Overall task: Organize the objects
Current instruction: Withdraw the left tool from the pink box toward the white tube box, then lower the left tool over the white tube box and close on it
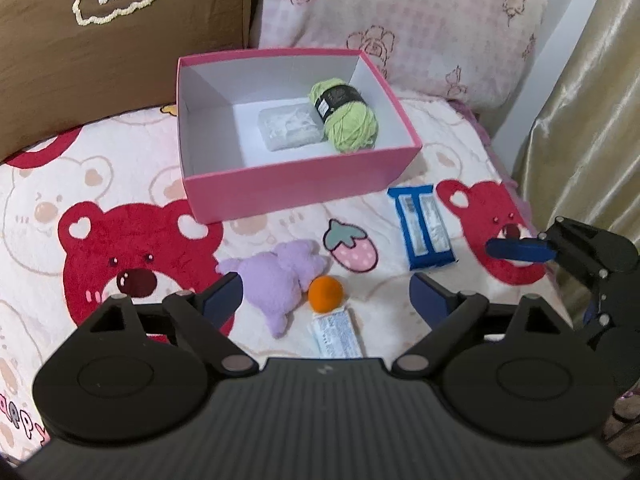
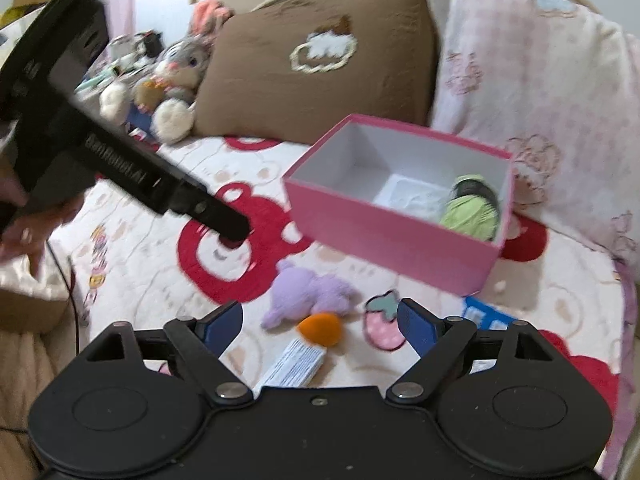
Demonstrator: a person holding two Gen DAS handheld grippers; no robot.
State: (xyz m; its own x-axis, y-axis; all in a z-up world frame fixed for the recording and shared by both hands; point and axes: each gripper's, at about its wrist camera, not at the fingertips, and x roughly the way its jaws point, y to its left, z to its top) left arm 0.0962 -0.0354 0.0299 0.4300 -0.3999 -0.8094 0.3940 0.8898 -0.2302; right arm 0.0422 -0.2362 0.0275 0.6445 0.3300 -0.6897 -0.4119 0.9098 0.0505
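Observation:
A pink box (image 1: 296, 188) stands open on the bear-print blanket (image 1: 120, 184), with a green yarn ball (image 1: 346, 116) and a white packet (image 1: 288, 128) inside. In front of it lie a purple plush (image 1: 276, 280), an orange ball (image 1: 326, 294), a white printed pack (image 1: 336, 336) and a blue packet (image 1: 422, 226). My left gripper (image 1: 326, 282) hangs open above the plush and the ball, holding nothing. My right gripper (image 2: 320, 314) is open too, over the same orange ball (image 2: 320, 328) and purple plush (image 2: 308, 292). One of its blue fingers (image 1: 520, 250) shows right of the blue packet.
A brown pillow (image 1: 120, 36) and a pink floral pillow (image 1: 400, 20) lean behind the box. A grey bunny plush (image 2: 176, 80) sits at the bed's far left. A gold curtain (image 1: 592, 120) hangs on the right. A hand (image 2: 24, 224) holds the left gripper's body.

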